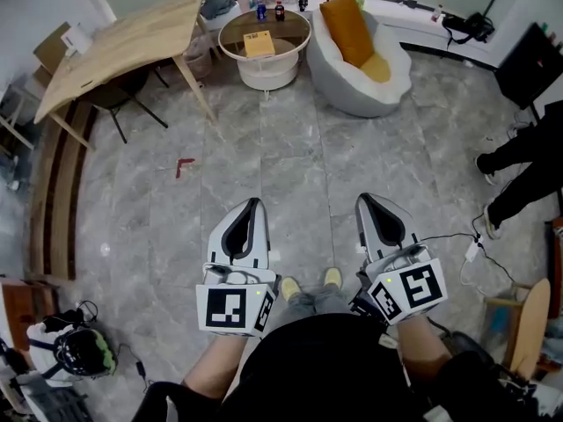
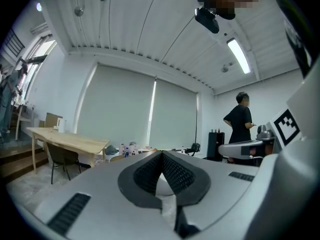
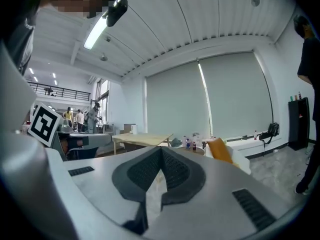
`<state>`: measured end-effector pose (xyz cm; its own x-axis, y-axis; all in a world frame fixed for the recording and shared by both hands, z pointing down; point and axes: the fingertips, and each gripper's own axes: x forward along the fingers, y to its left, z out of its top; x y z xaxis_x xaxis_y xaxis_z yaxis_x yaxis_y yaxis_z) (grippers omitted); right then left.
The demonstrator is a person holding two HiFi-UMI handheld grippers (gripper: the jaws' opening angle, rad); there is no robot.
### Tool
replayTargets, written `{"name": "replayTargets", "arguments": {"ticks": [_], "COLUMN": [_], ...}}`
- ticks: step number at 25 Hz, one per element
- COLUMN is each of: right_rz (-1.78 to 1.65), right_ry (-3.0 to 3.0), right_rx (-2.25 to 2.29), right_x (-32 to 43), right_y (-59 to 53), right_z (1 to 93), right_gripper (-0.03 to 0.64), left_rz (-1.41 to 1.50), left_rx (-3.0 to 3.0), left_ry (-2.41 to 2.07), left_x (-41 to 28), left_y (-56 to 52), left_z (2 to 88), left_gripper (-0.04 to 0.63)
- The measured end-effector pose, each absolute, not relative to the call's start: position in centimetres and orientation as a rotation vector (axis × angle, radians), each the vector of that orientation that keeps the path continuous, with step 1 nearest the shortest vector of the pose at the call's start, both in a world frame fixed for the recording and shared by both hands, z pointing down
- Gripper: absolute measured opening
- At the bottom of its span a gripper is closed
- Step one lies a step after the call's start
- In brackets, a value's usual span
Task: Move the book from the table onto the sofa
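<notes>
I hold my left tongs [image 1: 255, 203] and my right tongs [image 1: 363, 198] side by side in front of me, well apart from each other and roughly level. Both are empty: in the left gripper view the left tongs [image 2: 162, 154] have their ribbed dark pads pressed together at the tips, and the right gripper view shows the right tongs [image 3: 161, 149] closed the same way with nothing between them. The flat yellow-orange book [image 1: 259, 44] lies on the round white tabletop [image 1: 266, 70] far ahead of me, near its middle and clear of the rim, with a few small bottles [image 1: 260, 9] standing at the far edge. Just beside that tabletop, to its right, sits the rounded white sofa [image 1: 347, 90] with an orange cushion [image 1: 347, 26] leaning in it. A wide stretch of grey marble-tiled floor [image 1: 290, 156] lies open between me and both, marked only by a small red shape [image 1: 184, 166] off to the left. The long light wooden tabletop [image 1: 123, 42] angles along the left side, its corner near the round one. On the right, a person's dark-trousered legs [image 1: 523, 170] and a white cable [image 1: 471, 251] border the open floor.
</notes>
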<state>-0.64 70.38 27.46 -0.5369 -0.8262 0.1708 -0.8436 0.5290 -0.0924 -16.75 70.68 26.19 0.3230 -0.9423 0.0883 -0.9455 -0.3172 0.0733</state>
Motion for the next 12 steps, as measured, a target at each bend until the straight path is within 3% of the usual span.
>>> {"name": "replayTargets", "arguments": {"ticks": [12], "right_rz": [0.171], "right_ry": [-2.645], "right_rx": [1.504], "right_x": [-3.1], "right_y": [69.8], "right_z": [25.9], "right_gripper": [0.005], "left_rz": [0.022], "left_rx": [2.456], "left_ry": [-1.788], "left_x": [-21.0], "left_y": [71.1], "left_z": [26.0], "left_gripper": [0.002]}}
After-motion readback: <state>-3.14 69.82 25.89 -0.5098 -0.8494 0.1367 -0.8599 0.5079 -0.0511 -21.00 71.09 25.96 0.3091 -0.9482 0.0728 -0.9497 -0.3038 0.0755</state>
